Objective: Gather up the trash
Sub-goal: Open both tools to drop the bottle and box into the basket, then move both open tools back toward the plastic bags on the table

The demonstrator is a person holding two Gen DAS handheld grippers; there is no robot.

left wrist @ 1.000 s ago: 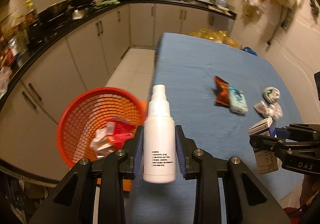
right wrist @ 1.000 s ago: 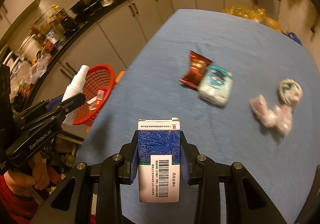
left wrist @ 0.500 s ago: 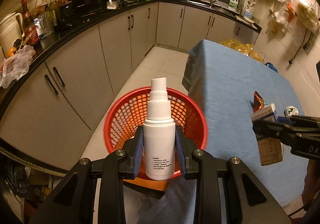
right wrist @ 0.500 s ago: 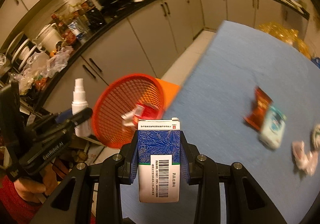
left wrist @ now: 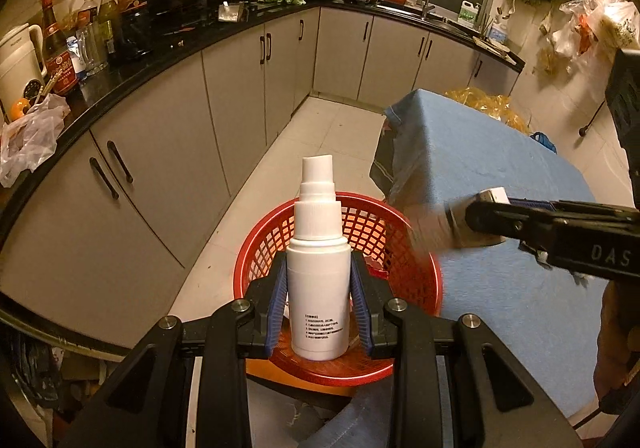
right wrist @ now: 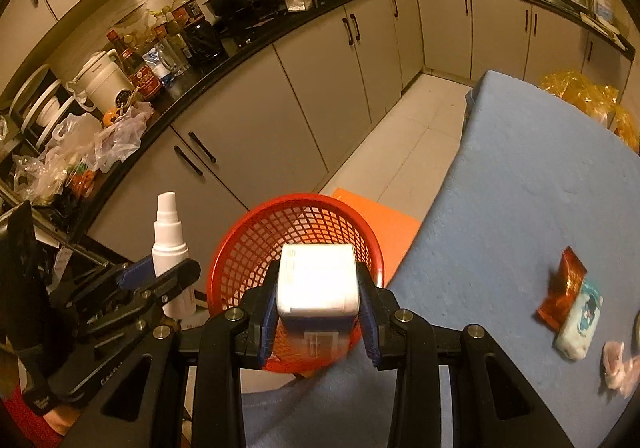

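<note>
Bottle [left wrist: 319,276] clamped between left tongs [left wrist: 319,308], above basket [left wrist: 416,248].

Right tongs [right wrist: 318,314]: closed on blurred carton [right wrist: 316,284], tipped forward over red mesh basket [right wrist: 256,248]. Left of basket: left tongs [right wrist: 168,280] gripping upright white spray bottle [right wrist: 170,244]. Right of basket, on blue-clothed counter [right wrist: 500,208]: brown wrapper [right wrist: 560,288] touching tissue pack [right wrist: 580,320]; pink crumpled wrap [right wrist: 618,364] just beyond
</note>
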